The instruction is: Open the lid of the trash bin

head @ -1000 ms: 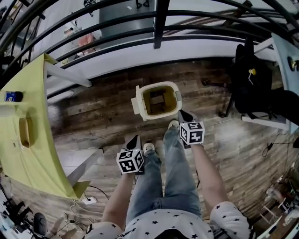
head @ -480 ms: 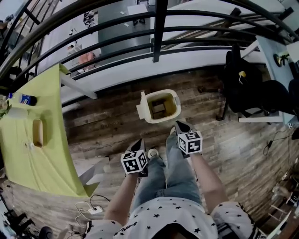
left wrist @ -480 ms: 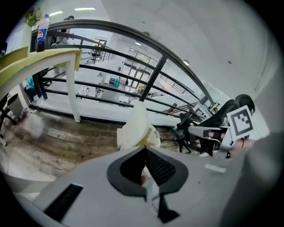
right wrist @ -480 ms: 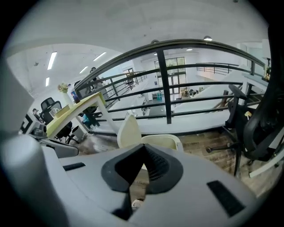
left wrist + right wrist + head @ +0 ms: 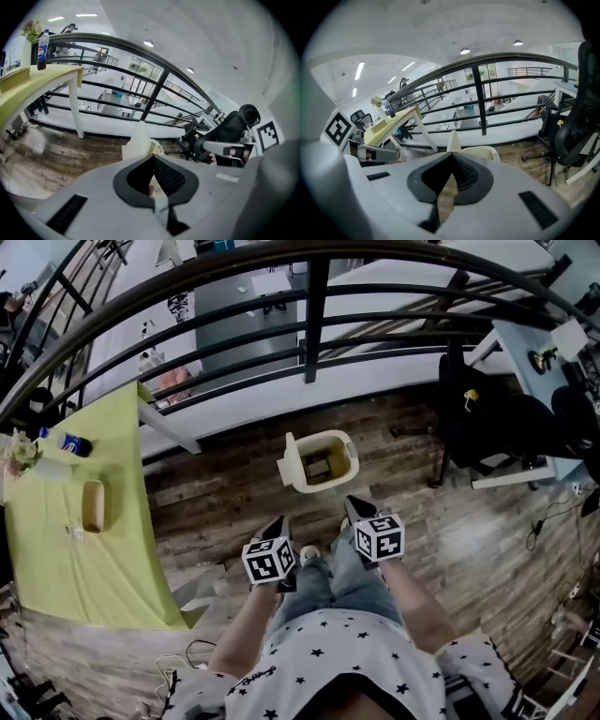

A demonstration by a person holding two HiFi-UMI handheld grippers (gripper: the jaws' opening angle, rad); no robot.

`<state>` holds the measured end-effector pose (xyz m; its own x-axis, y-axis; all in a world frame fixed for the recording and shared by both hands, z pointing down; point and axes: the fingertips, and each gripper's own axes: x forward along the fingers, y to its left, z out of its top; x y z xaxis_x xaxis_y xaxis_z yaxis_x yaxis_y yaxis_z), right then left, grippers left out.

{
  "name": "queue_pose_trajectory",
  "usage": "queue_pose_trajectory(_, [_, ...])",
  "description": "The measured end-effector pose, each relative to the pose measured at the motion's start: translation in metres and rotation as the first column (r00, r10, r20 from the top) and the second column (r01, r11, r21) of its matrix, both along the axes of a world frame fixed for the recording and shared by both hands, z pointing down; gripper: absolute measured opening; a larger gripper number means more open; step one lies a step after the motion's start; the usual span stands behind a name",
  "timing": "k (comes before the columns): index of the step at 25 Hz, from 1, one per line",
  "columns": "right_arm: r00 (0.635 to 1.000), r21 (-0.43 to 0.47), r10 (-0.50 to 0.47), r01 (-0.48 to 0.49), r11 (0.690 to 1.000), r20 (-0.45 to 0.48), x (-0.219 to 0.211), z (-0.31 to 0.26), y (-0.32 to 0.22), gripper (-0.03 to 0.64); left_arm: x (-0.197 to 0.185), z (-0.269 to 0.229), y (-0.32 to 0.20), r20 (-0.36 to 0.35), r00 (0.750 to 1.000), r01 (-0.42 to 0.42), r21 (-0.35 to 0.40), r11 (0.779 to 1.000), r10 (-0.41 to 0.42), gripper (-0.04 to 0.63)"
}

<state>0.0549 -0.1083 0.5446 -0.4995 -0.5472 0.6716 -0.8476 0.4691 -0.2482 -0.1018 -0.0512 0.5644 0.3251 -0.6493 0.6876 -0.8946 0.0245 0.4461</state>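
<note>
Left gripper [image 5: 277, 524]: jaws pressed together, nothing between them. Right gripper [image 5: 351, 507]: same, closed and empty. Both tips sit just on the person's side of the trash bin [image 5: 323, 463], not touching it; the right one is nearer. The lid [image 5: 286, 458] is already up, standing at the bin's left edge. Railing [image 5: 309, 310] runs beyond the bin, yellow table [image 5: 56, 559] well to its left, black chair [image 5: 466, 413] to its right.

Materials and finishes, as seen
Trash bin [image 5: 352, 457] was smooth cream plastic with a slight sheen; floor [image 5: 225, 502] was worn, grainy wood plank with a dull glare patch; railing [image 5: 314, 306] was dark semi-gloss metal; table [image 5: 56, 549] top was matt yellow-green; left gripper [image 5: 152, 161] and right gripper [image 5: 451, 157] had matt grey plastic shells and black ribbed pads [image 5: 464, 176]; jeans [image 5: 361, 577] were denim cloth
</note>
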Motion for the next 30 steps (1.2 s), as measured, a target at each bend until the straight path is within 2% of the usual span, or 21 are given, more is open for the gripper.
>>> queue_pose_trajectory(12, [0.996, 0.096, -0.086, 0.084, 0.992, 0.022, -0.019, -0.069, 0.023, -0.006, 0.009, -0.067, -0.004, 0.007, 0.999, -0.04, 0.112, 0.993, 0.039, 0.011])
queue_pose_trajectory(16, [0.994, 0.113, -0.098, 0.094, 0.989, 0.038, -0.022, -0.08, 0.034, -0.006, 0.002, -0.079, 0.001, 0.032, 0.999, -0.041, 0.143, 0.989, 0.037, 0.011])
queue_pose_trajectory(22, [0.994, 0.127, -0.099, 0.092, 0.988, 0.051, -0.018, -0.086, 0.043, -0.006, -0.006, -0.082, 0.009, 0.036, 0.999, -0.017, 0.153, 0.988, 0.012, 0.011])
queue_pose_trajectory(30, [0.994, 0.147, -0.095, 0.086, 0.985, 0.056, -0.019, -0.092, 0.047, -0.006, -0.001, -0.086, 0.011, 0.041, 0.999, -0.035, 0.158, 0.987, 0.029, 0.011])
